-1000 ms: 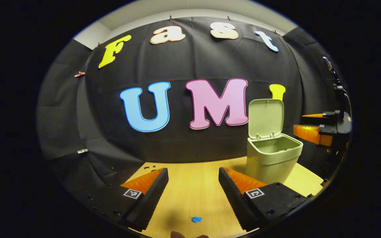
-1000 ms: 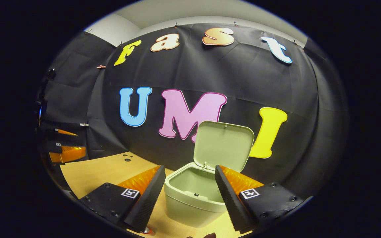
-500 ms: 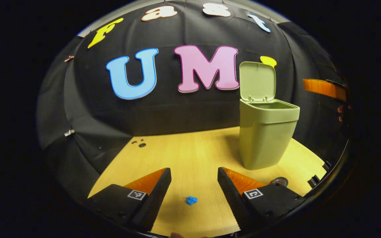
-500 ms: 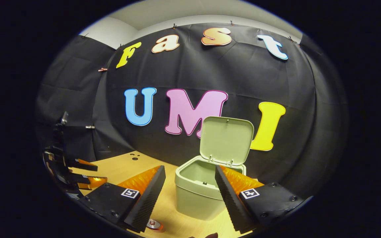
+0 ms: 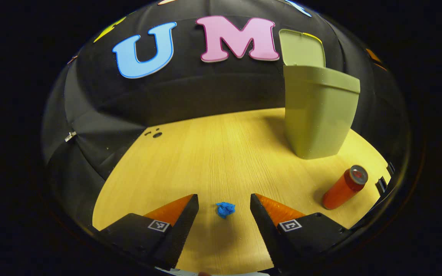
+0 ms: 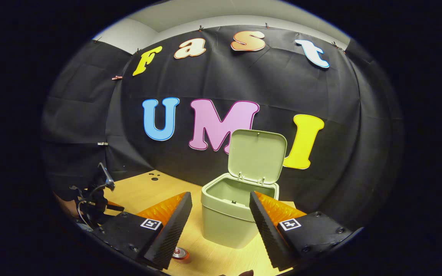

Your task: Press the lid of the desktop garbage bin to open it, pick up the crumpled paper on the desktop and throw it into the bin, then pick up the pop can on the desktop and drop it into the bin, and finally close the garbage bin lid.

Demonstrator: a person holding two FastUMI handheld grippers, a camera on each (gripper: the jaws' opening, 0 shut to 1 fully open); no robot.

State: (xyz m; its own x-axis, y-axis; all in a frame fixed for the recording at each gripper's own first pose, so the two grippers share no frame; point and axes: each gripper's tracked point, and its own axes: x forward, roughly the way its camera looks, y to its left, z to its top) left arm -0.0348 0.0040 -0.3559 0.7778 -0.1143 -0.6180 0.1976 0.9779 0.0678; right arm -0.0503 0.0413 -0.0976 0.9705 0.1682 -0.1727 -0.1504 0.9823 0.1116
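A small blue crumpled paper (image 5: 225, 209) lies on the wooden desktop (image 5: 213, 153), between the tips of my open left gripper (image 5: 221, 205), untouched by either finger. The pale green bin (image 5: 319, 109) stands at the right rear with its lid (image 5: 301, 48) swung up. A red pop can (image 5: 344, 187) stands in front of the bin, near the right edge. In the right gripper view, my open right gripper (image 6: 221, 214) hovers above the desk in front of the bin (image 6: 232, 216), whose lid (image 6: 257, 157) is upright. The can's top (image 6: 180, 253) peeks out beside the left finger.
The black cloth wall (image 5: 205, 88) closes off the back and left of the desk. Small dark holes (image 5: 155, 134) mark the desktop's far left corner. In the right gripper view, the other gripper with its cable (image 6: 94, 197) is low at the left.
My left gripper has dropped and tilted down toward the desk, bringing the blue paper between its fingertips and the can into sight. The right gripper backed slightly away from the bin.
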